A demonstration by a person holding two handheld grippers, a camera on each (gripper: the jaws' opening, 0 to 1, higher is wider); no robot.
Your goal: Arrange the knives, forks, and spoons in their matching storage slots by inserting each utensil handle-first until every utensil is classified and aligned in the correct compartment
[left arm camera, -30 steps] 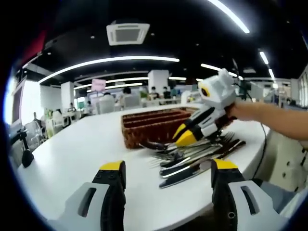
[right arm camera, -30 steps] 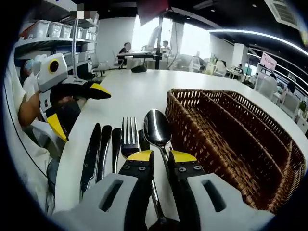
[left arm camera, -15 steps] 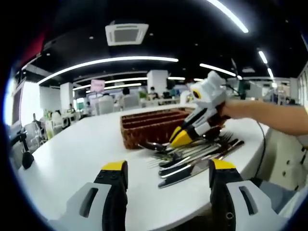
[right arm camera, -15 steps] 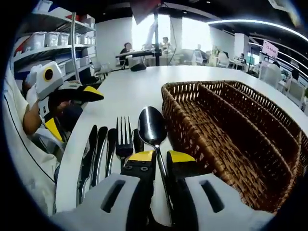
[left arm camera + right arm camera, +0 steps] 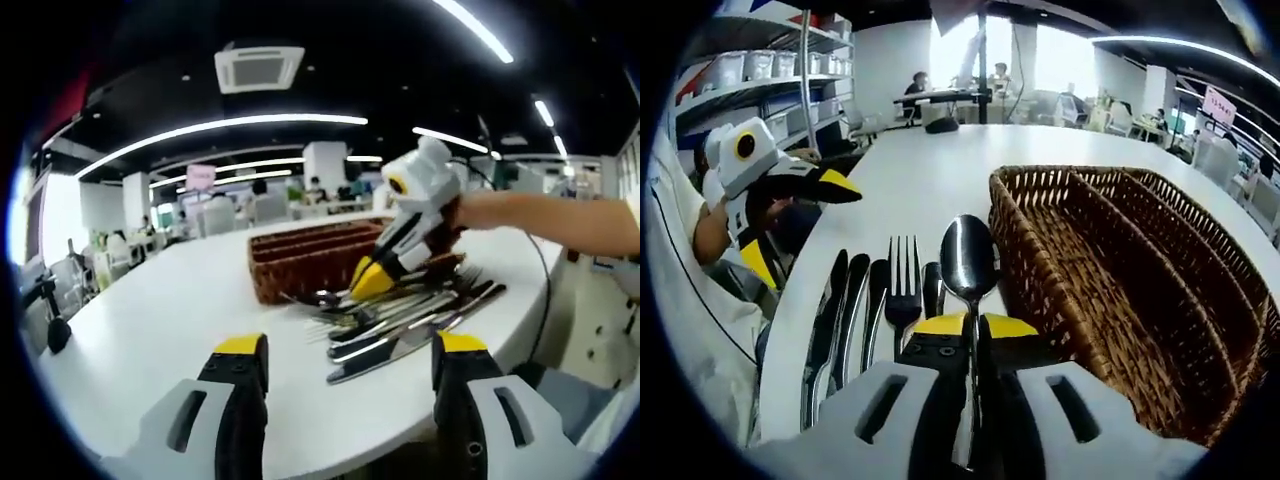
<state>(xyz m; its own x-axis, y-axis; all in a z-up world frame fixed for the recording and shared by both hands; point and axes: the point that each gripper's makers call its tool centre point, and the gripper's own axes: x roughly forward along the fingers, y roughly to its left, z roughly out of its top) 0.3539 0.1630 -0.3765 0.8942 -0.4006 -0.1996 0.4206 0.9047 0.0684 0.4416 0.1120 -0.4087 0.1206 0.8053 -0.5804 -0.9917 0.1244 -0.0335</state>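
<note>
A row of knives (image 5: 840,310), a fork (image 5: 903,285) and a spoon (image 5: 968,258) lies on the white table (image 5: 910,190), left of a brown wicker basket (image 5: 1040,260) with long slots. My right gripper (image 5: 973,325) is shut on the spoon's handle, with the bowl pointing away from me. In the left gripper view the right gripper (image 5: 372,282) tilts down onto the cutlery pile (image 5: 400,320) in front of the basket (image 5: 300,262). My left gripper (image 5: 350,350) hangs open over the table's near edge, with nothing between its jaws. The left gripper (image 5: 790,200) also shows beyond the knives.
The basket's slots look bare. A wide stretch of table (image 5: 150,320) lies left of the cutlery. Shelves with bins (image 5: 750,70) stand behind the person holding the grippers. Other tables and people sit far off in the room.
My right gripper's jaws have drawn together onto the spoon handle and tipped up a little. My left gripper has stayed open and nearly still.
</note>
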